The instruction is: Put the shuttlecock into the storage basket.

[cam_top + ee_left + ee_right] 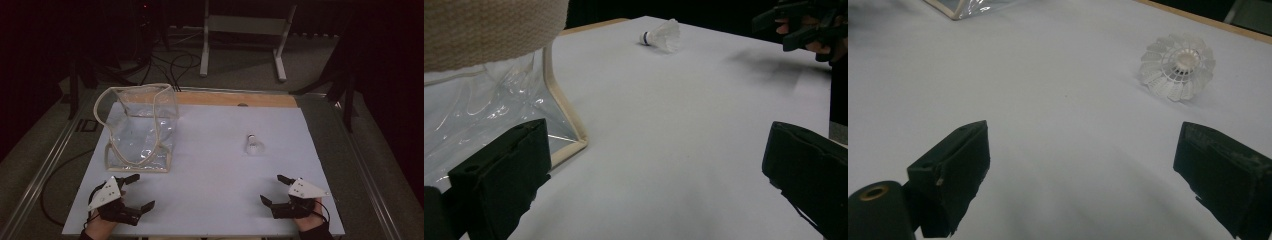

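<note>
Shuttlecock lies on its side on the white tabletop, ahead of the right gripper and a little toward that gripper's inner side, with bare surface between them. From the right gripper view, the shuttlecock sits beyond the fingers and nearer the right-hand finger, its open feather skirt turned toward the camera and its cork pointing away. So its long axis runs roughly along the line of approach, not across it. In the left gripper view the shuttlecock shows far off past the fingers, cork to the left, well apart from them.

Right gripper is clearly the nearer of the 2, so I judge the pick falls to it: a forward reach with a slight inward turn, closing across the skirt or the cork.

Both grippers rest low near the tabletop's near edge, held from below by the person's hands. The right gripper's fingers stand wide apart with nothing between them. The left gripper is likewise spread and holding nothing.

Clear plastic bag with its cream trim stands open just ahead of the left gripper, its corner close beside the left-hand finger. That bag is well apart from the shuttlecock.
</note>
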